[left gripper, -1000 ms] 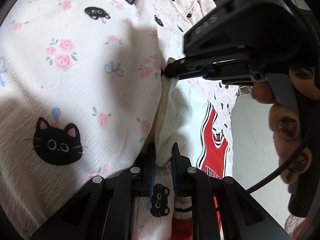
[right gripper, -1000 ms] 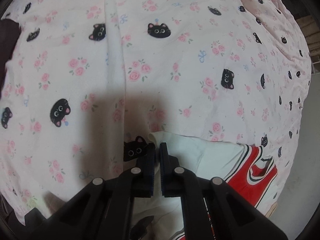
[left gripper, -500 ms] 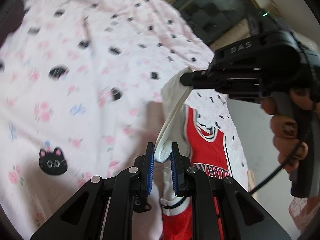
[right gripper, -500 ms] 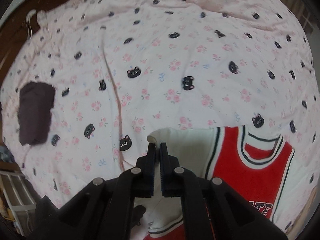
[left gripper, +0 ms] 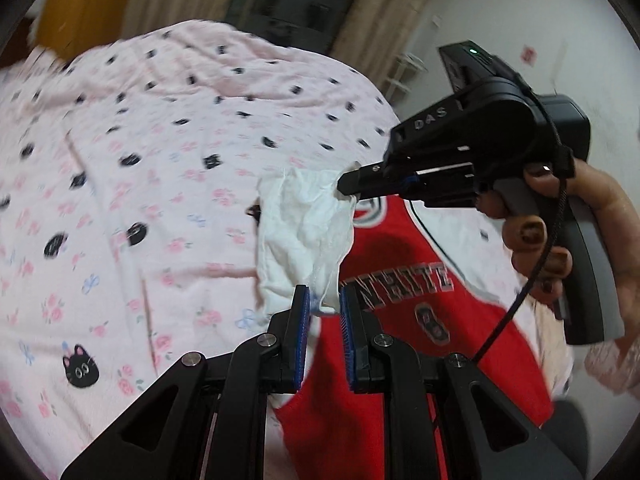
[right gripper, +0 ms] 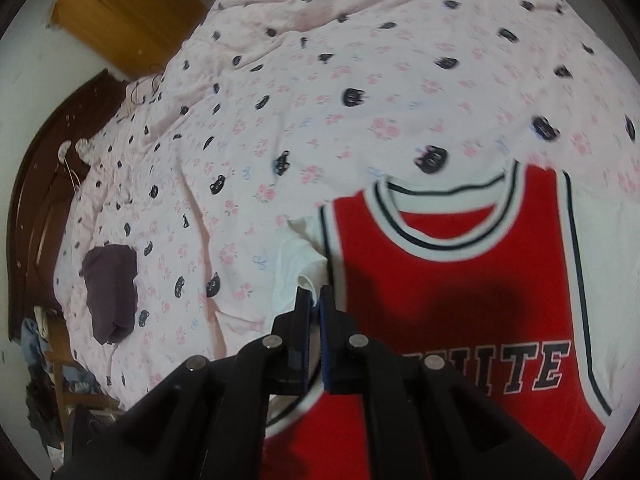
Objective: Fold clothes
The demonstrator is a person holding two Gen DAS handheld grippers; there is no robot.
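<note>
A red basketball jersey (right gripper: 460, 304) with white trim and white sleeves lies flat on the pink bedspread; it also fills the lower right of the left wrist view (left gripper: 400, 280). Its white left sleeve (left gripper: 304, 232) is lifted off the bed and stretched between both grippers. My left gripper (left gripper: 324, 308) is shut on the sleeve's lower edge. My right gripper (right gripper: 315, 300) is shut on the sleeve's other corner; in the left wrist view it (left gripper: 348, 188) comes in from the right, held by a hand (left gripper: 560, 248).
The pink bedspread (right gripper: 360, 80) with black cats and roses covers the bed. A folded dark purple garment (right gripper: 110, 292) lies at its left edge. A wooden cabinet (right gripper: 128, 12) and dark headboard (right gripper: 36, 184) stand beyond, with clutter (right gripper: 44, 380) on the floor.
Both grippers have risen and pulled back from the bedspread, lifting the white sleeve with them. The whole red jersey front has come into view. Both wrists have rolled.
</note>
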